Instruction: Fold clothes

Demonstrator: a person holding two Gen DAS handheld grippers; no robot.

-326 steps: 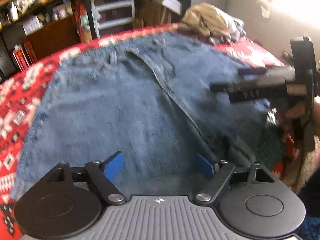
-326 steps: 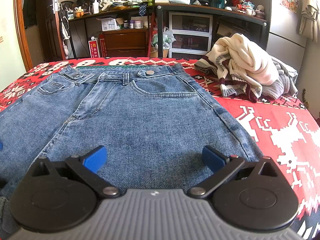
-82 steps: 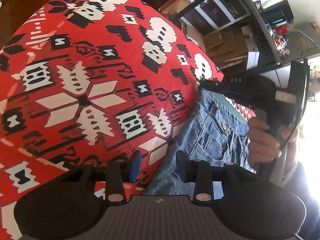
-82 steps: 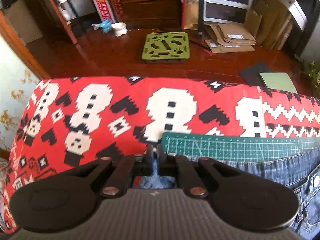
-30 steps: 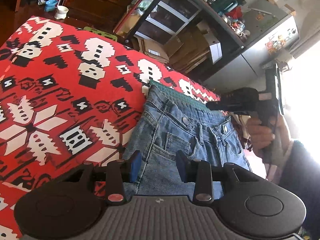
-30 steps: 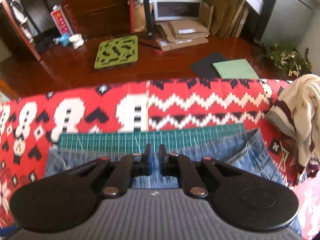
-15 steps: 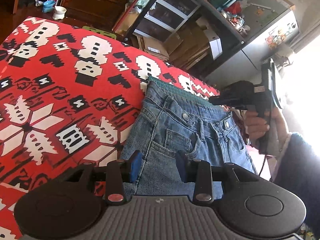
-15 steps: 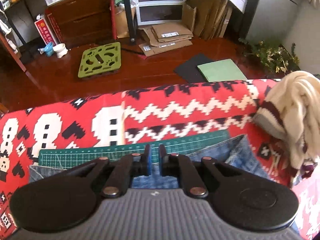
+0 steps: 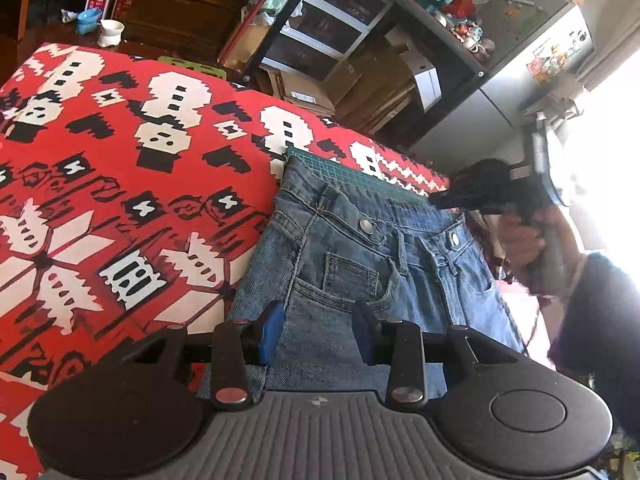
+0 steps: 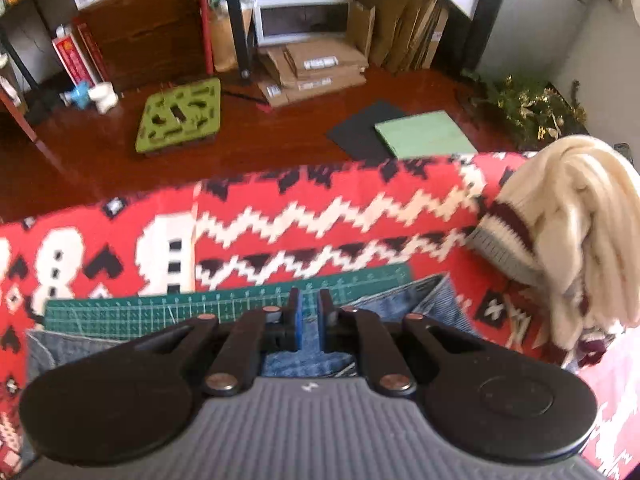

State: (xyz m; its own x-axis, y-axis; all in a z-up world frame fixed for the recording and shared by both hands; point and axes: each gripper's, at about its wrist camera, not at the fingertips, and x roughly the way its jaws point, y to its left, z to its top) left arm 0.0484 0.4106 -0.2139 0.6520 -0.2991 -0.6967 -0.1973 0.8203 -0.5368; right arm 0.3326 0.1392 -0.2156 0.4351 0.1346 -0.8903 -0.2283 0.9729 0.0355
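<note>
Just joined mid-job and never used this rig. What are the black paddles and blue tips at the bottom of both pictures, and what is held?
No robot here: a person carries two hand-held grippers, each with a fisheye camera looking along its blue-tipped fingers. The left-wrist picture shows the left gripper open over the folded blue denim jeans on the red patterned blanket; the right gripper appears there too, in the person's hand. The right-wrist picture shows its own fingers nearly closed with denim between them, above a green cutting mat. A cream knitted sweater lies beside it.

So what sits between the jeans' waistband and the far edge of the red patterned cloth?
A green cutting mat pokes out from under the jeans, then bare red patterned cloth to the edge; clearest in the right wrist view.
</note>
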